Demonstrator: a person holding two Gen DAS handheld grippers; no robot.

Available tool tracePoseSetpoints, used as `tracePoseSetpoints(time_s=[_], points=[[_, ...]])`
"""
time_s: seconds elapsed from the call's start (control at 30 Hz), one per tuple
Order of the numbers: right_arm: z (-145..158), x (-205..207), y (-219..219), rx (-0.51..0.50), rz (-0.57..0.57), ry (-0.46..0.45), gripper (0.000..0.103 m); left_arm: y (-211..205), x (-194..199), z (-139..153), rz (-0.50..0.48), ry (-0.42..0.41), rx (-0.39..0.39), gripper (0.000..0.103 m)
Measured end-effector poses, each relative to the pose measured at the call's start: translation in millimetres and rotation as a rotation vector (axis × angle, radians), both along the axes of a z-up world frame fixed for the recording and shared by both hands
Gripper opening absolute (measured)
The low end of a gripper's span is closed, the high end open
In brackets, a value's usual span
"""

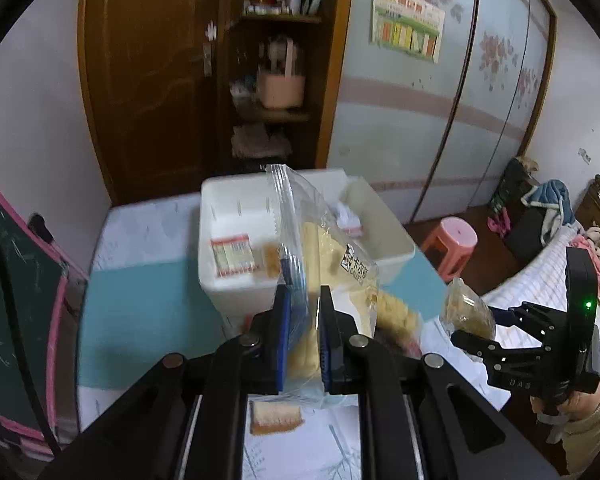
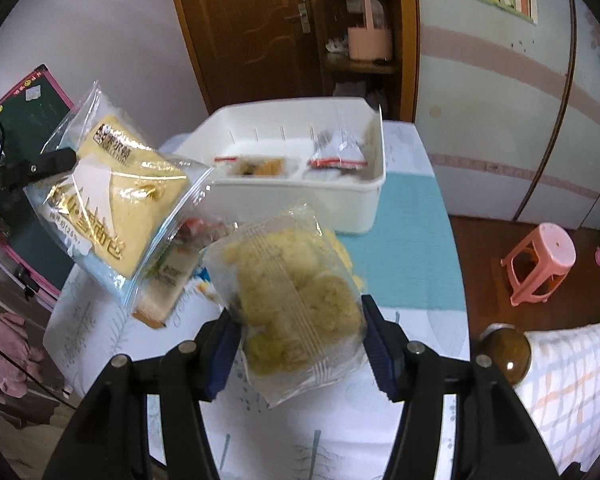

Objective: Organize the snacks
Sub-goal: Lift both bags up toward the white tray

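Both grippers lifting snacks, white bin behind

Left wrist view: left gripper (image 1: 305, 336) pinches the bread packet (image 1: 332, 272) in front of the white bin (image 1: 236, 208). Right wrist view: right gripper (image 2: 296, 344) squeezes a clear cookie bag (image 2: 296, 296), nearer than the bin.

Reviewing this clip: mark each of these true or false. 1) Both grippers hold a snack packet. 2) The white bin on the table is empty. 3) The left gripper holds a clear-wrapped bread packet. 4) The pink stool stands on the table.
1) True. The left gripper is shut on the bread packet and the right gripper on the crumbly snack packet.
2) False. The white bin already holds a few wrapped snacks.
3) True.
4) False. The pink stool stands on the wooden floor beside the table.
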State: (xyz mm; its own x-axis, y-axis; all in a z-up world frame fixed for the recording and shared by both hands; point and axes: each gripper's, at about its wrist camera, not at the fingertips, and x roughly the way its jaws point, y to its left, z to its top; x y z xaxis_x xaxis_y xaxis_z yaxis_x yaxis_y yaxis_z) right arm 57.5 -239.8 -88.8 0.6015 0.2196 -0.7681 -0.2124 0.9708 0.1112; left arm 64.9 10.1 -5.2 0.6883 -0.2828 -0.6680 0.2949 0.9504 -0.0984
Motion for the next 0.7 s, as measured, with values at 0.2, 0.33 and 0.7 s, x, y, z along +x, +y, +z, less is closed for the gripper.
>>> tracePoseSetpoints(time_s=[0.2, 0.33, 0.7], points=[[44.9, 15.7, 11.7, -0.026, -0.001, -0.095, 0.057, -1.2, 6.4, 50.9, 0.023, -0.101, 0.005, 0.010], [82.8, 29.2, 18.0, -0.024, -0.009, -0.173, 0.057, -2.7, 14.0, 91.3, 0.033, -0.186, 0.013, 0.010], [175.7, 84.0, 26.9, -0.020, -0.050, -0.335, 0.057, -17.2, 58.0, 179.4, 0.075, -0.325, 0.067, 0.010]])
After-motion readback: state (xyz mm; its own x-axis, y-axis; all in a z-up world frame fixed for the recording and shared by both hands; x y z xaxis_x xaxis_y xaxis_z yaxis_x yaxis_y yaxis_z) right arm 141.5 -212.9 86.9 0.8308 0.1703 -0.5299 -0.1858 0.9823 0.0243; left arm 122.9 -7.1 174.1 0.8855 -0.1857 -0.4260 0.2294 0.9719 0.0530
